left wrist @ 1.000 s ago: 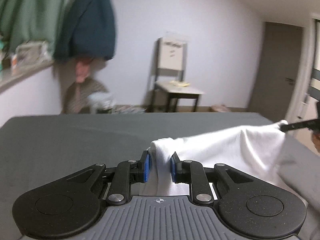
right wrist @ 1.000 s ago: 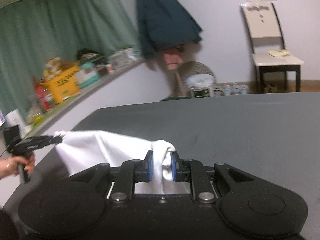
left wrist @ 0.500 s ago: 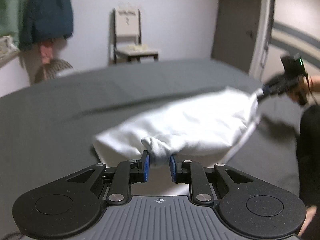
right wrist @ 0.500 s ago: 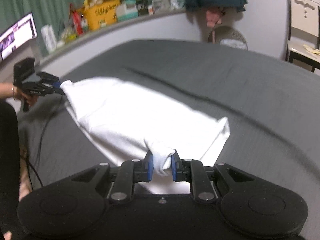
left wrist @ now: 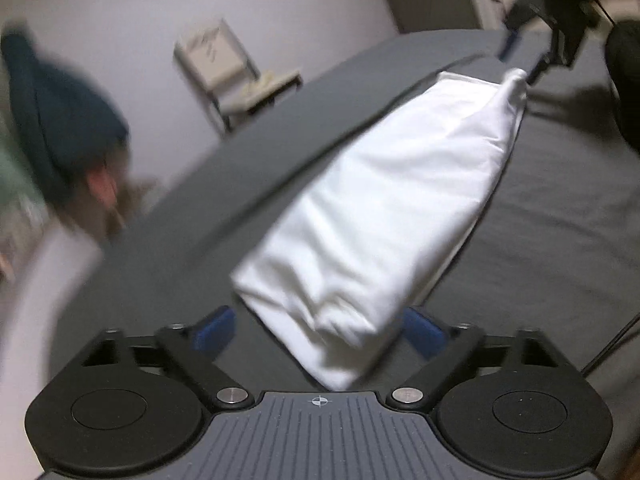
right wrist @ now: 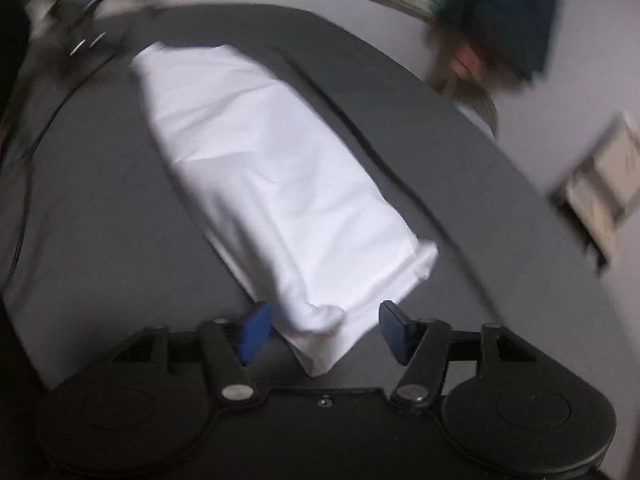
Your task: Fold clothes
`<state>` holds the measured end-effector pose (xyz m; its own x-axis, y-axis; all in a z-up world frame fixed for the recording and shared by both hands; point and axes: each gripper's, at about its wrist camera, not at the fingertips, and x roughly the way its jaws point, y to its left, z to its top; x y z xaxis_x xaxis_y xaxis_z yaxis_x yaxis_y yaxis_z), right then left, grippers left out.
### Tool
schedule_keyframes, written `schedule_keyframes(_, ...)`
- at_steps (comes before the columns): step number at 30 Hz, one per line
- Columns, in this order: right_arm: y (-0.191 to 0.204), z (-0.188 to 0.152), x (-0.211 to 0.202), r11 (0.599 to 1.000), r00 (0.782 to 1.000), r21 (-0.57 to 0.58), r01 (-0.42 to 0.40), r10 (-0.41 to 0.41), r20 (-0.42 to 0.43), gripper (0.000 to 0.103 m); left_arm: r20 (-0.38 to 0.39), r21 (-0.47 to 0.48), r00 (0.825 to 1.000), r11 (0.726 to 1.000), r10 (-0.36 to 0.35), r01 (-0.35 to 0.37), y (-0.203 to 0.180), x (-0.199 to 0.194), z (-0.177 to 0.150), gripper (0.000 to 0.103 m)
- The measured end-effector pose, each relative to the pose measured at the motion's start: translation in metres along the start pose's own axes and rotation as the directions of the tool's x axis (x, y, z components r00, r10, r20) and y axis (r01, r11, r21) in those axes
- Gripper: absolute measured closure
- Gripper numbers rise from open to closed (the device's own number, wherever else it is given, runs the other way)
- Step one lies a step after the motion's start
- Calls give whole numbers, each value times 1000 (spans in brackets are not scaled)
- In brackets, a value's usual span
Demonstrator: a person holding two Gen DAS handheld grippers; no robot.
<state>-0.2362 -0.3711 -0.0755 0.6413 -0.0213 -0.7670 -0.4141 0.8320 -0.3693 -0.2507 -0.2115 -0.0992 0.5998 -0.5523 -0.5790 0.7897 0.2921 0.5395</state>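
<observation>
Around you, a dark teal jacket [left wrist: 60, 128] hangs on the pale wall and a blurred white-backed chair [left wrist: 228, 72] stands past the bed's edge; a thin black cable [right wrist: 24, 152] trails over the dark grey bedspread [left wrist: 560, 208]. The folded white cloth garment [left wrist: 384, 216] lies flat along that bedspread. Your left gripper [left wrist: 318, 330] has its blue-padded jaws spread wide around the garment's near end, gripping nothing. Your right gripper [right wrist: 324, 330] is likewise wide apart around the opposite end.
</observation>
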Motion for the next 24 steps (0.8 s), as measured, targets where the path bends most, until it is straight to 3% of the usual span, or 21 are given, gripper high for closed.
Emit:
schedule_keyframes(2, 13, 8, -1, 993, 999, -109, 42, -44, -18, 43, -10, 211, 999, 977, 44, -41, -16, 6, 9, 10)
schedule_keyframes(4, 23, 15, 2, 980, 997, -189, 61, -69, -37, 47, -17, 413, 996, 908, 90, -75, -33, 13, 14, 10)
schedule_keyframes(6, 31, 21, 9, 966, 996, -253, 50, -68, -64, 59, -54, 518, 993, 853, 103, -60, -44, 24, 20, 14)
schedule_keyframes(10, 49, 26, 26, 921, 989, -385, 56, -103, -103, 65, -119, 588, 988, 809, 94, -6, -51, 38, 28, 44)
schedule_keyframes(12, 53, 26, 32, 907, 987, -416, 65, -118, -105, 90, -160, 626, 983, 779, 94, 28, -57, 45, 29, 69)
schedule_keyframes(13, 53, 26, 32, 905, 986, -421, 67, -123, -109, 93, -182, 643, 978, 764, 97, 45, -61, 49, 28, 76)
schedule_keyframes(14, 53, 26, 33, 903, 985, -425, 69, -128, -112, 93, -210, 618, 974, 783, 80, 69, -59, 50, 30, 90)
schedule_keyframes(15, 52, 26, 34, 901, 985, -428, 68, -130, -117, 94, -237, 587, 970, 804, 60, 94, -58, 51, 32, 92)
schedule_keyframes(19, 50, 24, 33, 914, 981, -405, -9, -70, -180, 95, -337, 448, 941, 874, -29, 187, -50, 54, 40, 93)
schedule_keyframes(21, 49, 20, 39, 925, 977, -378, -40, -43, -207, 95, -351, 382, 934, 901, -63, 205, -46, 56, 42, 93)
schedule_keyframes(23, 43, 19, 42, 946, 977, -318, -67, -3, -213, 85, -329, 351, 942, 917, -70, 191, -43, 55, 43, 92)
schedule_keyframes(24, 37, 21, 41, 958, 977, -272, -89, 31, -210, 77, -317, 329, 946, 927, -71, 179, -40, 53, 44, 86)
